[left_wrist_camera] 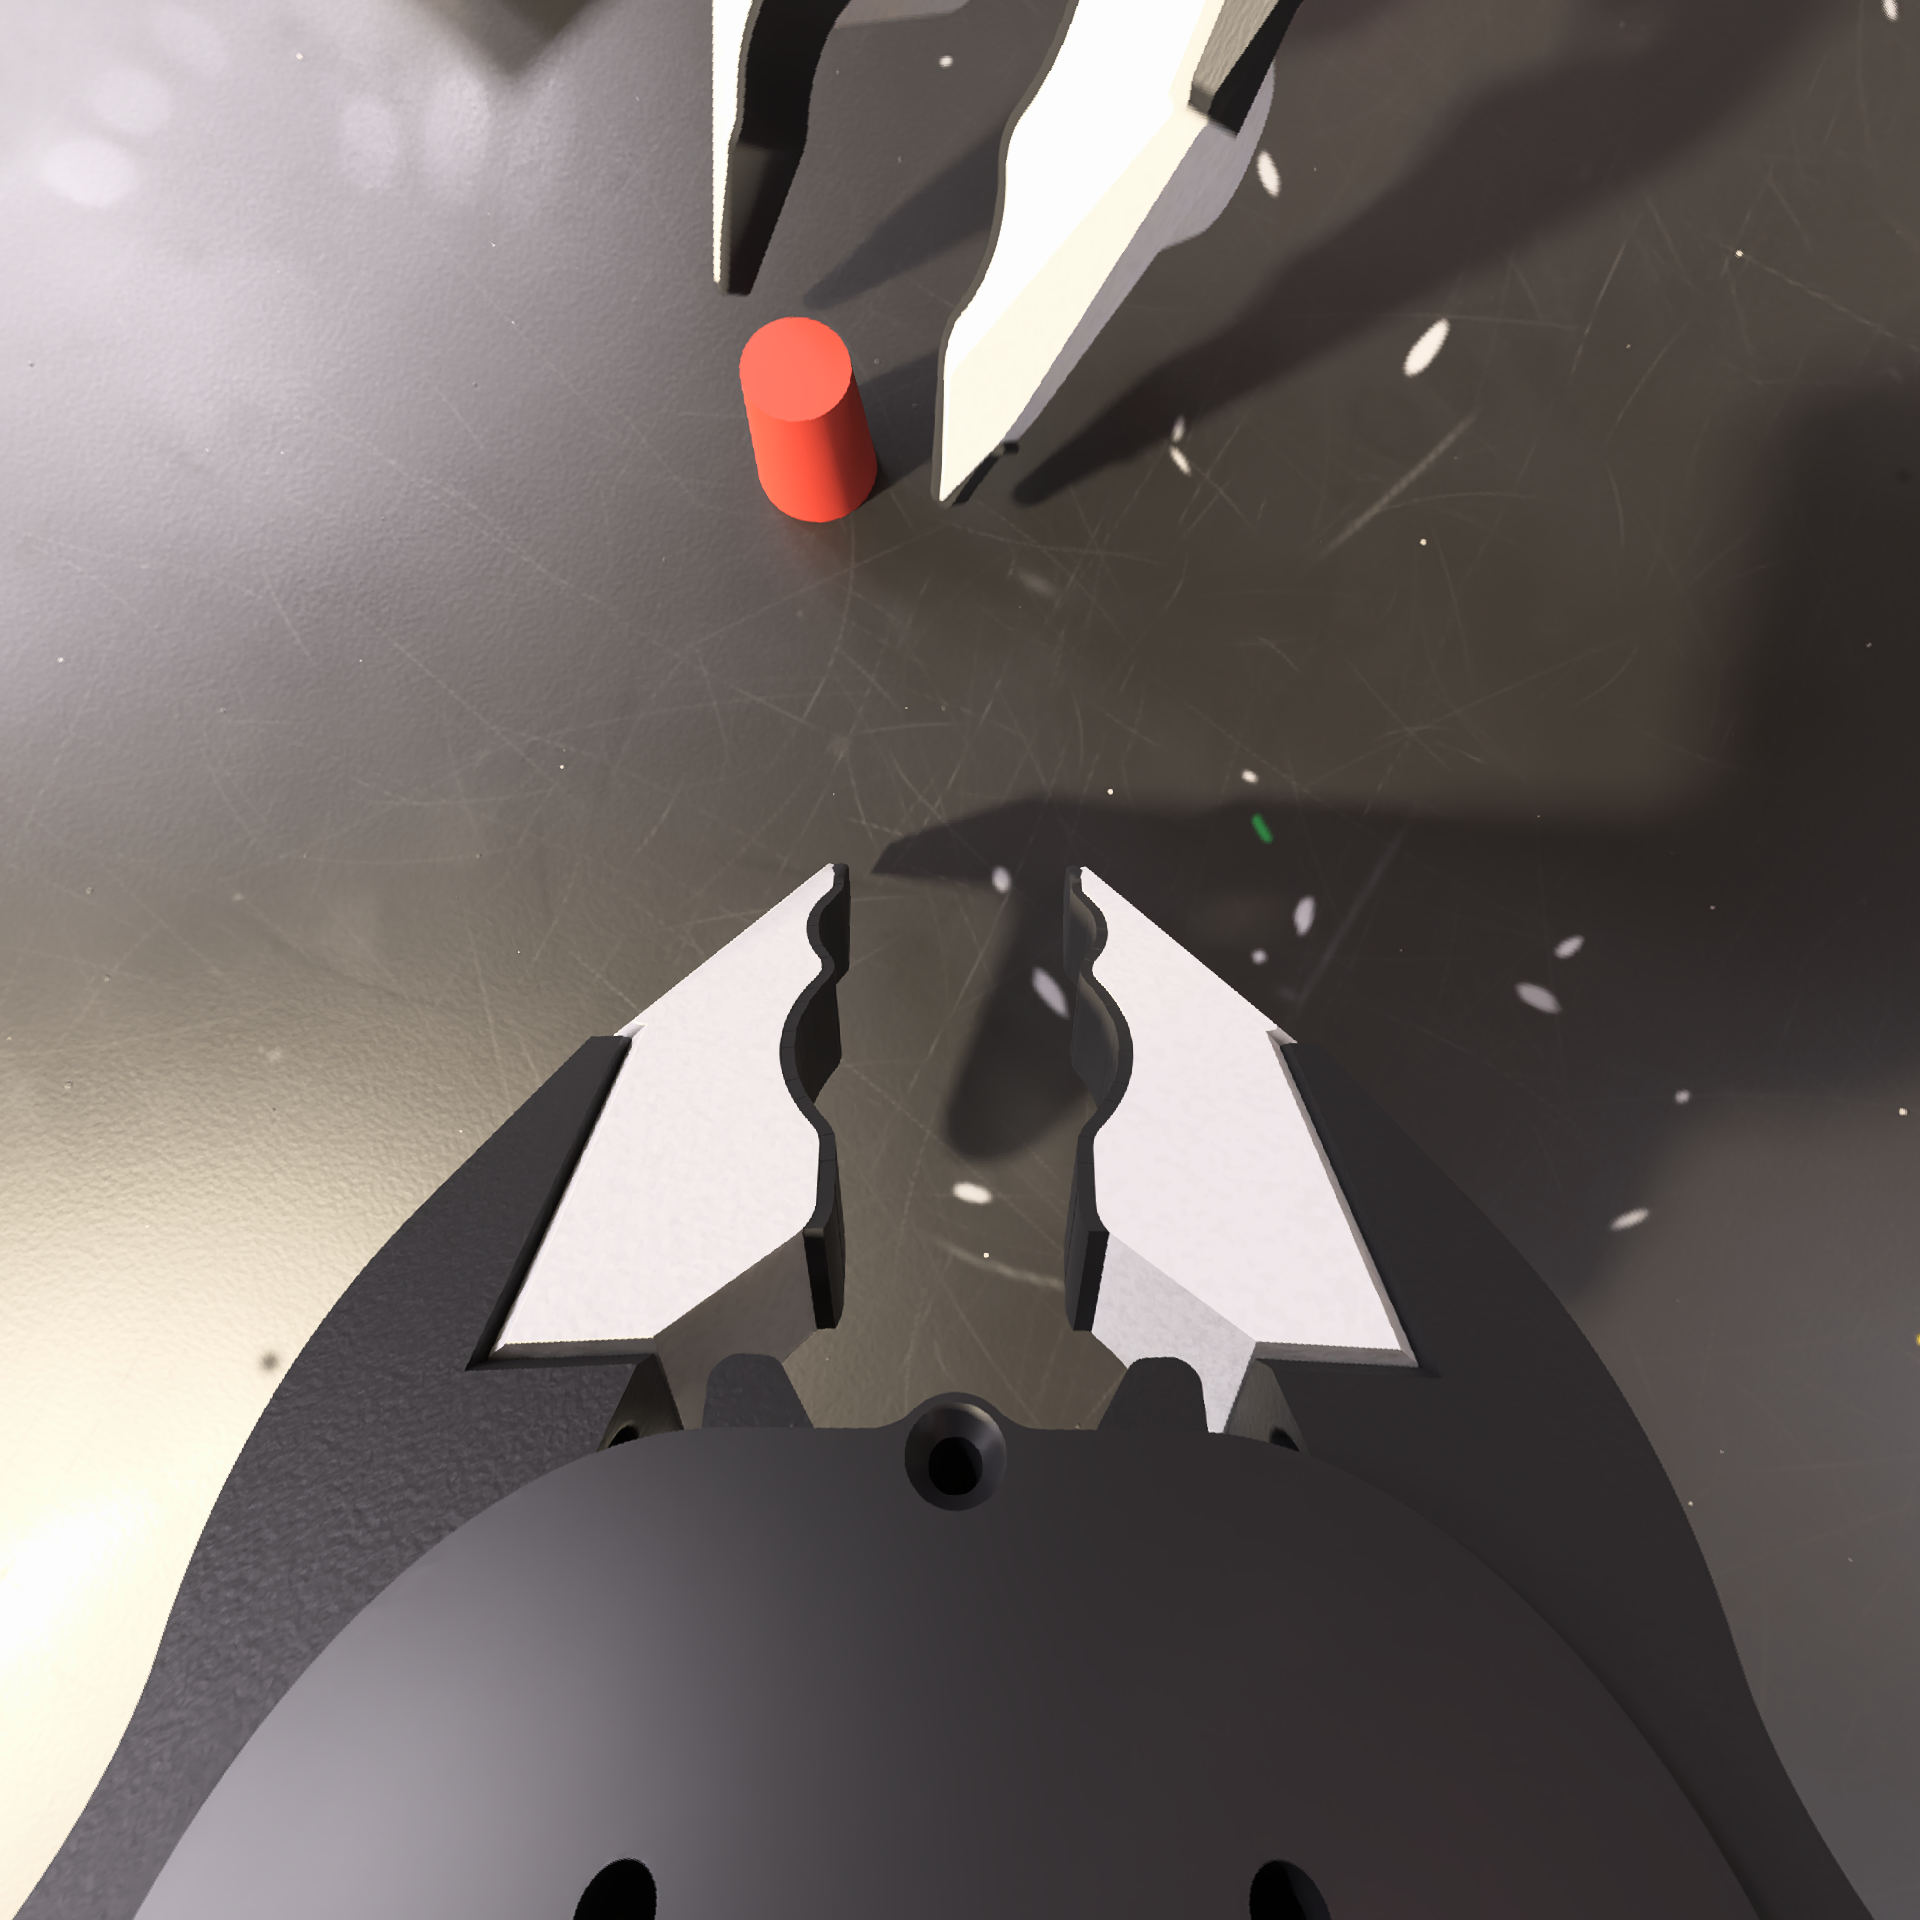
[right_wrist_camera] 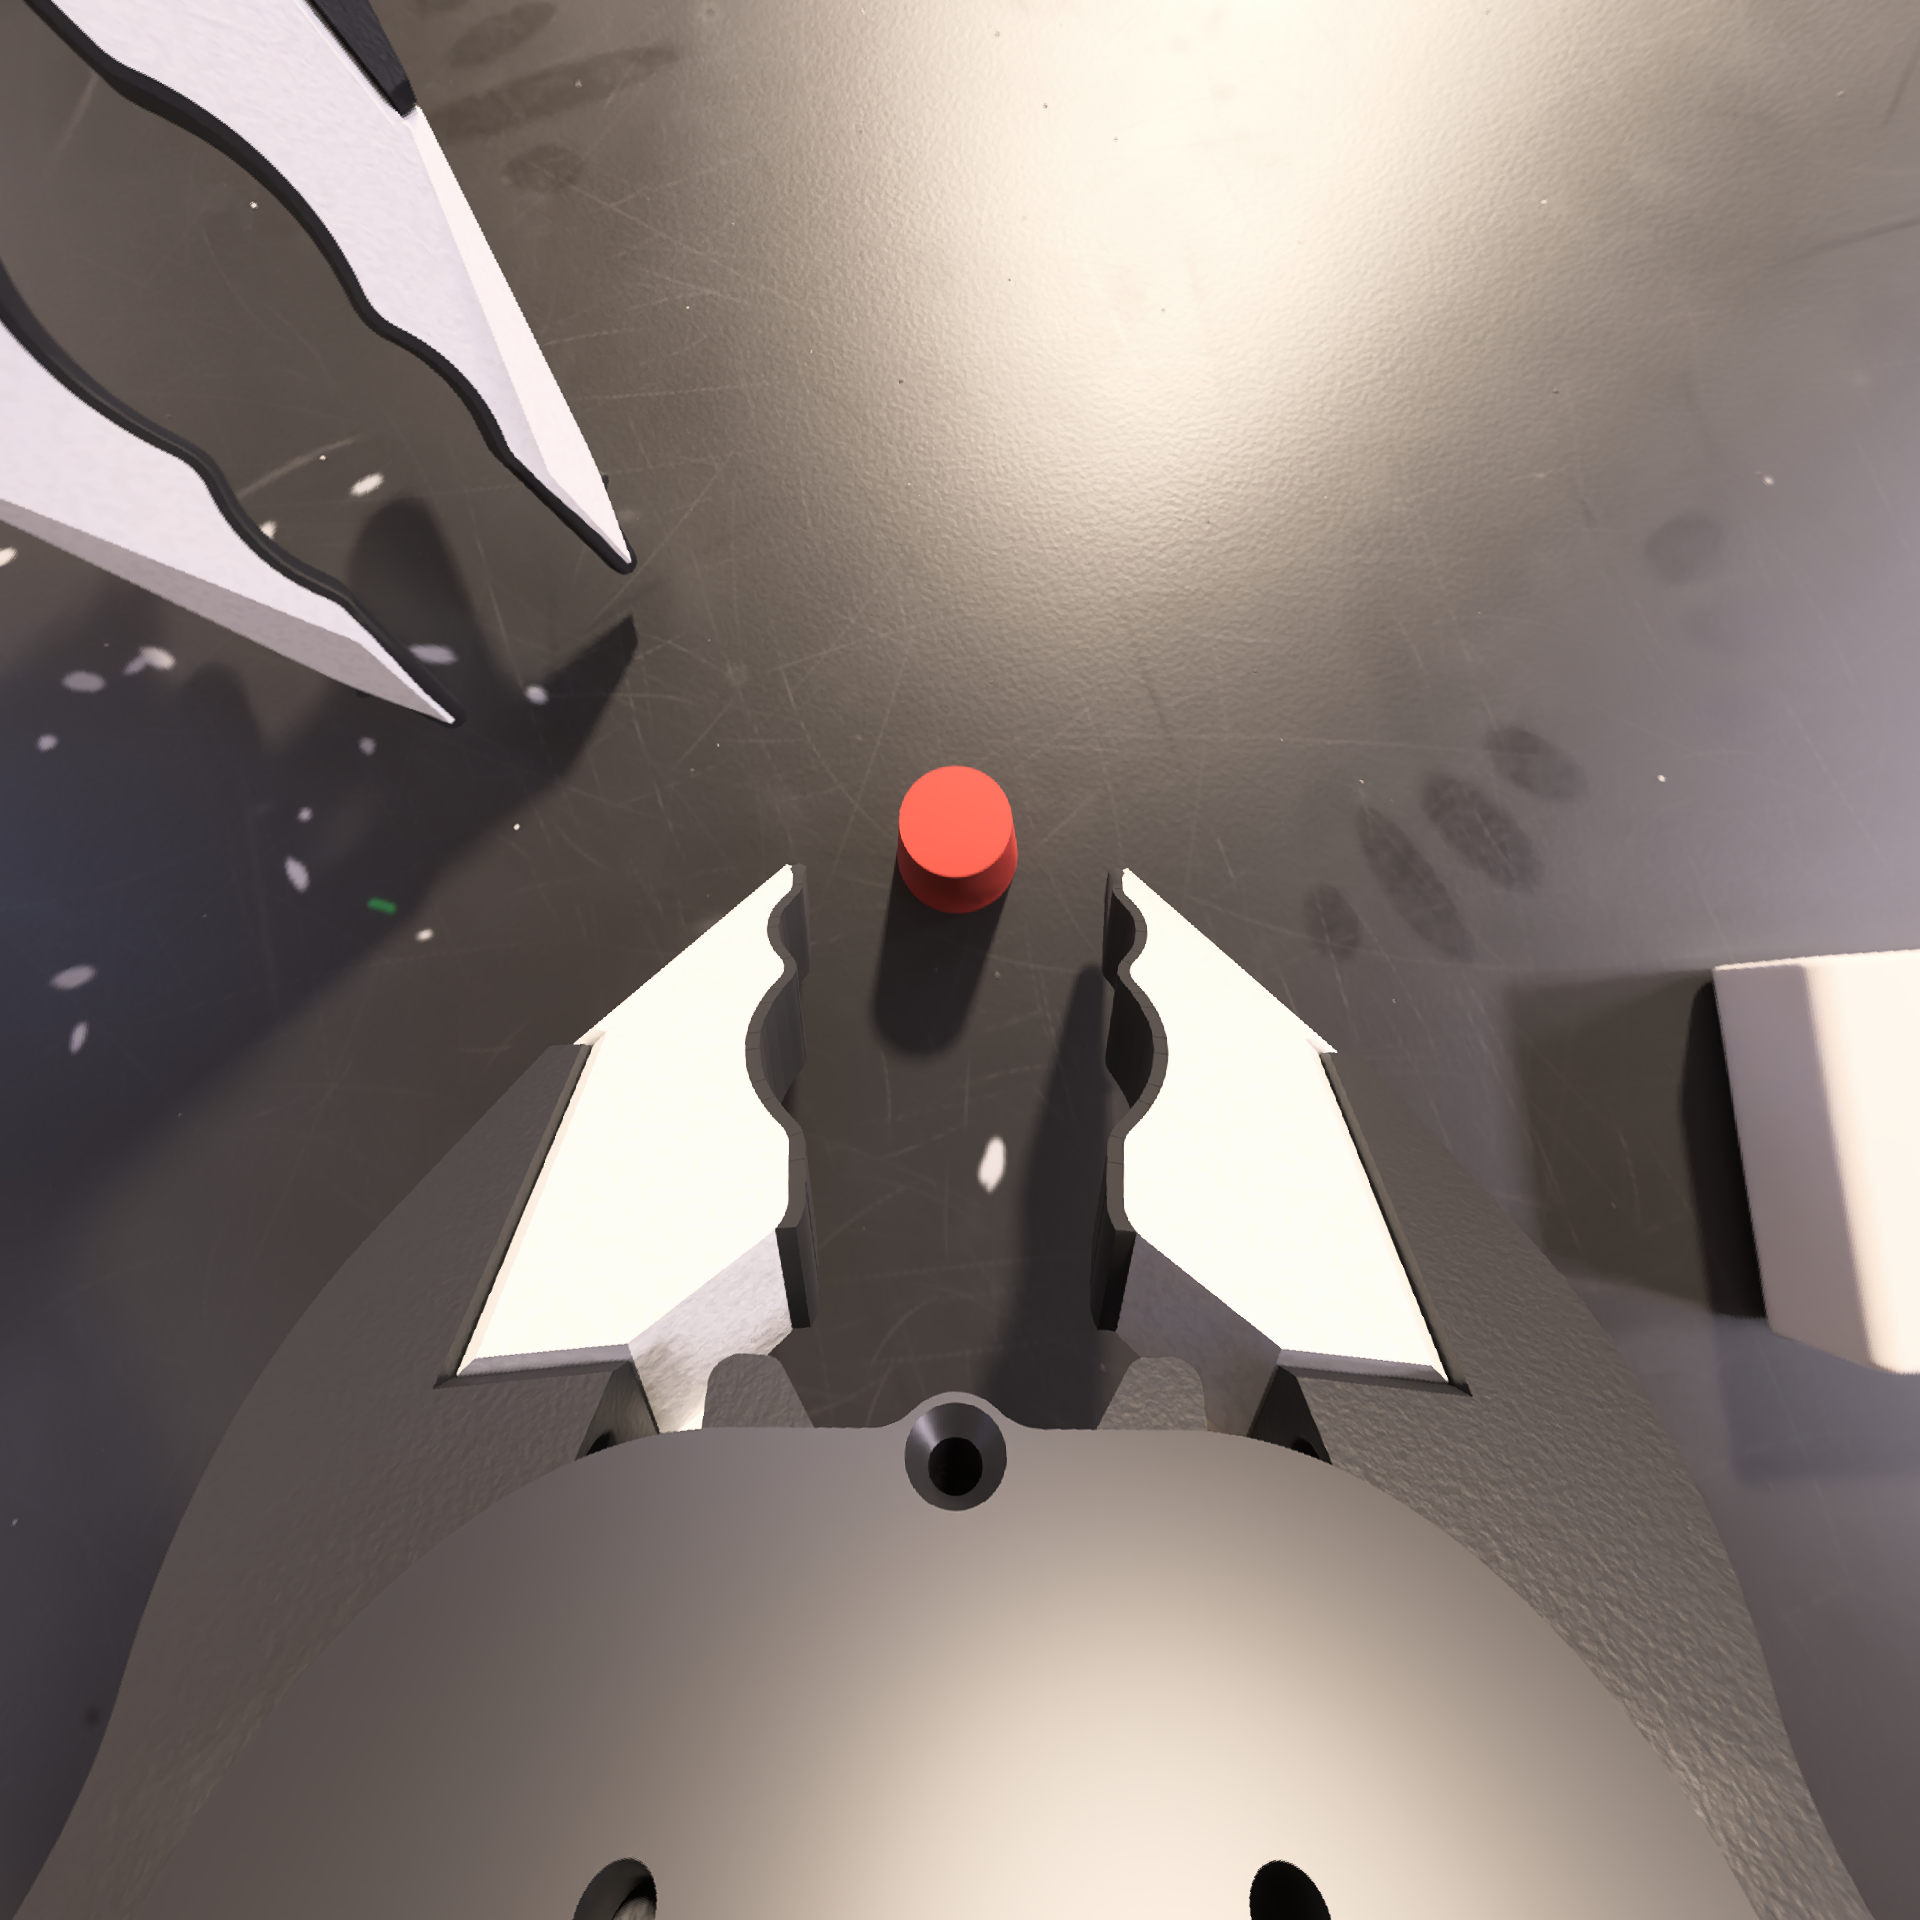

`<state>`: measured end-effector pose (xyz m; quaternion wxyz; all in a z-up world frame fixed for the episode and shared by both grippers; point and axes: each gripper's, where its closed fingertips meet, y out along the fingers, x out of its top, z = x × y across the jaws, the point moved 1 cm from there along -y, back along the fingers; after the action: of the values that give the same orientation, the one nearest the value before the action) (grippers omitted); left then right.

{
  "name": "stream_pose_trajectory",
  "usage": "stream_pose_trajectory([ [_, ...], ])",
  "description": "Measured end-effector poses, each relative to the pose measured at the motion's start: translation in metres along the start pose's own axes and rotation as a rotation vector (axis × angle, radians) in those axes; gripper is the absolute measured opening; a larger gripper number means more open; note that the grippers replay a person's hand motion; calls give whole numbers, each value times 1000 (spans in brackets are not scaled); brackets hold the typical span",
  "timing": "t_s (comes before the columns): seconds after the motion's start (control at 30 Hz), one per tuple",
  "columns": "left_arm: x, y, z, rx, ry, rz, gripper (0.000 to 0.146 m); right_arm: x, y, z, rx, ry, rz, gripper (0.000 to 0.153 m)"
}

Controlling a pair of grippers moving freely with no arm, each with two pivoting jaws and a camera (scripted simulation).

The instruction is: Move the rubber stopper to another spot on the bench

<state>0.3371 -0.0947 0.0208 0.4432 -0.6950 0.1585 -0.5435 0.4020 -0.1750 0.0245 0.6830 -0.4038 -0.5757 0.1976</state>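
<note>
A red rubber stopper (right_wrist_camera: 956,836) stands upright on the dark scratched bench (right_wrist_camera: 1247,468). My right gripper (right_wrist_camera: 956,873) is open, its fingertips just short of the stopper on either side, not touching it. In the left wrist view the stopper (left_wrist_camera: 805,421) stands far ahead, with the right gripper (left_wrist_camera: 842,390) coming down from above, one fingertip (left_wrist_camera: 971,457) close beside it. My left gripper (left_wrist_camera: 956,871) is open and empty, well back from the stopper. It also shows in the right wrist view (right_wrist_camera: 540,644) at the upper left.
A white block (right_wrist_camera: 1829,1153) sits on the bench at the right edge of the right wrist view. Small white flecks and a green speck (left_wrist_camera: 1260,828) lie on the bench near my left gripper.
</note>
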Motion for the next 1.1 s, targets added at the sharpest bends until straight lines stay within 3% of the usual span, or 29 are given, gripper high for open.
stream_pose_trajectory([
  [0.17, 0, -1, 0, 2, 1, -1, 41, 2, 12, 0, -35, 1, 4, 62],
  [0.23, 0, -1, 0, -1, 0, 0, 41, 3, 14, 1, -43, -8, -6, 53],
  [0.33, 1, -1, -1, -2, 2, 1, 41, 3, 13, -1, -67, -39, -9, 24],
  [0.57, 15, -27, -13, 14, -12, -67, 41, -5, -6, 7, -72, -103, 23, 25],
  [0.73, 25, -29, -49, -179, -34, -139, 35, -6, -27, 39, 79, -173, 37, 25],
  [0.93, 13, -15, -48, -210, -70, -90, 36, -19, -24, 54, 123, -135, 93, 25],
  [1.1, -3, -23, -41, -127, -99, -70, 38, -21, -21, 69, 132, -59, 80, 25],
])
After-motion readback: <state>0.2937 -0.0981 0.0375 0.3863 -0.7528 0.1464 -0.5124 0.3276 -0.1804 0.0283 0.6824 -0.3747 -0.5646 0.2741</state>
